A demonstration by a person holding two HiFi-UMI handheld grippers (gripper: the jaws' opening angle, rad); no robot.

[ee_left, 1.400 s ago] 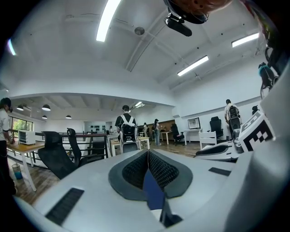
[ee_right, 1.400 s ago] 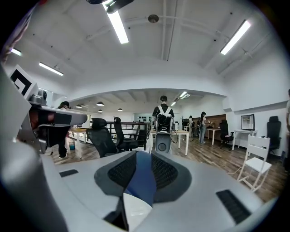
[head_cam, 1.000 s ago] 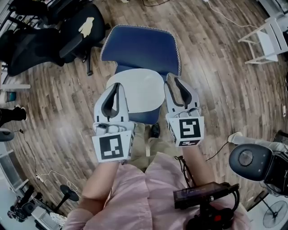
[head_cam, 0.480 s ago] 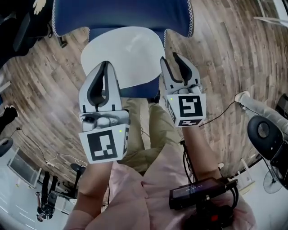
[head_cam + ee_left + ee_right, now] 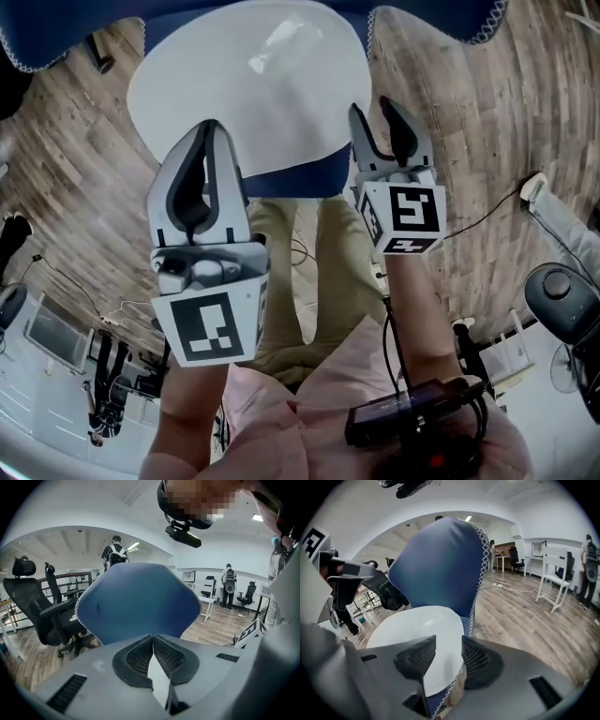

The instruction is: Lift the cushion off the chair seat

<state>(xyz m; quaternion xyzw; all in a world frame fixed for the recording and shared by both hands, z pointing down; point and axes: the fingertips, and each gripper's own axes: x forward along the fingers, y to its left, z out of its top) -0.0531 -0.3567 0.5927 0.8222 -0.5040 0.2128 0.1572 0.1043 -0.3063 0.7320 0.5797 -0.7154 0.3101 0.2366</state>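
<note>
A white oval cushion point(image 5: 253, 84) lies on the blue chair seat point(image 5: 291, 183); the blue chair back point(image 5: 140, 602) rises behind it. My left gripper point(image 5: 206, 131) hovers over the cushion's front left part with its jaws shut, tips meeting point(image 5: 153, 637), a sliver of white showing below them. My right gripper point(image 5: 371, 112) is open at the cushion's front right edge. In the right gripper view the cushion point(image 5: 417, 625) and the seat's stitched rim show in the gap of the right gripper point(image 5: 449, 651). Whether either gripper touches the cushion is unclear.
Wooden floor surrounds the chair. Black office chairs point(image 5: 42, 606) stand to the left, a white frame table point(image 5: 555, 573) to the right. A cable point(image 5: 487, 220) and a round black device point(image 5: 562, 291) lie on the floor at right. People point(image 5: 115, 552) stand far back.
The chair and cushion have grown larger in the head view as both grippers came forward onto the cushion's front edge. Jaw states look unchanged.
</note>
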